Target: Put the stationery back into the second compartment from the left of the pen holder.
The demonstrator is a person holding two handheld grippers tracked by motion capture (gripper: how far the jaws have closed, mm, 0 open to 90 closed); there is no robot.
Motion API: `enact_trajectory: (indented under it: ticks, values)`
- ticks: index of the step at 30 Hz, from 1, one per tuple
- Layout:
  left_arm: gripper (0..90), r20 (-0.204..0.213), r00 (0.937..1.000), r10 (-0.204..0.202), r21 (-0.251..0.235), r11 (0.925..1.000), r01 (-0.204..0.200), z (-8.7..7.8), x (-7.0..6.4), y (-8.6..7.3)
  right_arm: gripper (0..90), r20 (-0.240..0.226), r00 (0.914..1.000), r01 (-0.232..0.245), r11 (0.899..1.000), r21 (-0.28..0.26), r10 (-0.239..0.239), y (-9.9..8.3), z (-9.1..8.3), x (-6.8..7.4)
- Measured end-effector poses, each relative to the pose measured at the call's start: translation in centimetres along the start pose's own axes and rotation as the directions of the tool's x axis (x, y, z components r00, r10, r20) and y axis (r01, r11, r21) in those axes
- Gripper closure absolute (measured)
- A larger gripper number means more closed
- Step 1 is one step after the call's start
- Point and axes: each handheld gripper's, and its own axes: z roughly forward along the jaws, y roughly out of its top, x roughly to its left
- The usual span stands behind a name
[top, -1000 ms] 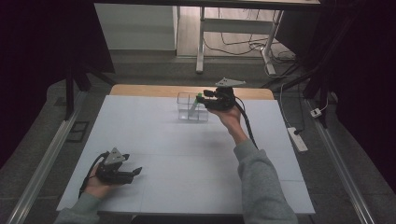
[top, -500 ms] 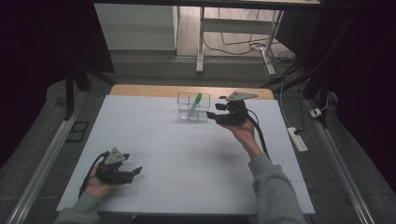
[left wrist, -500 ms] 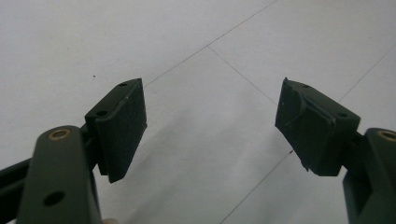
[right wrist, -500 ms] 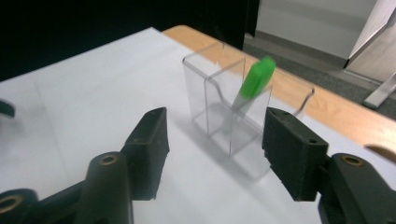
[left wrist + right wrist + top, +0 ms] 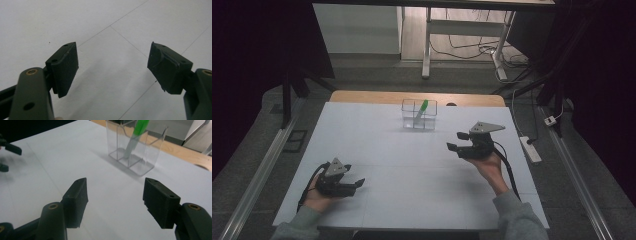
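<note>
Green pen stood tilted in clear holder near desk far edge, right tongs spread and empty near right edge, left tongs spread and empty at near left corner.

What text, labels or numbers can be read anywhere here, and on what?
None can be read.
Pen: green cap, no print visible.
Clear holder: bare walls, no label.
Left gripper, right gripper: plain black jaws, no markings.
Grey plate on the right gripper: small dark dots, too small to tell whether they are holes or marks.
White table: thin lines only.
</note>
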Motion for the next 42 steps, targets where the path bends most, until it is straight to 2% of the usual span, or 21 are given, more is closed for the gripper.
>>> enact_trajectory:
  ticks: [10, 16, 22, 31, 42]
  values:
    - [24.5, 0.001, 1.0000, -0.002, -0.003, 1.0000, 0.002, 0.0, 0.0, 0.0, 36.9, 0.031, 0.9994, -0.015, 0.999, 0.052, 0.014, -3.5, -2.6, 0.6]
    - [24.5, 0.003, 1.0000, 0.000, -0.004, 1.0000, 0.000, 0.0, 0.0, 0.0, 36.8, 0.065, 0.9975, -0.032, 0.998, 0.053, 0.029, -5.7, -4.7, 0.6]
    - [24.5, 0.003, 1.0000, 0.002, -0.006, 1.0000, -0.002, 0.0, -0.1, 0.1, 36.8, 0.078, 0.9964, -0.036, 0.998, 0.047, 0.032, -7.6, -6.2, 0.7]
    - [24.5, 0.003, 1.0000, 0.005, -0.006, 1.0000, -0.005, 0.0, -0.1, 0.1, 36.4, 0.095, 0.9954, -0.021, 0.998, 0.056, 0.015, -9.2, -7.1, 0.3]
    - [24.5, 0.002, 1.0000, 0.008, -0.004, 1.0000, -0.008, 0.0, -0.1, 0.2, 36.4, 0.102, 0.9948, -0.008, 0.998, 0.061, 0.002, -9.3, -7.0, 0.3]
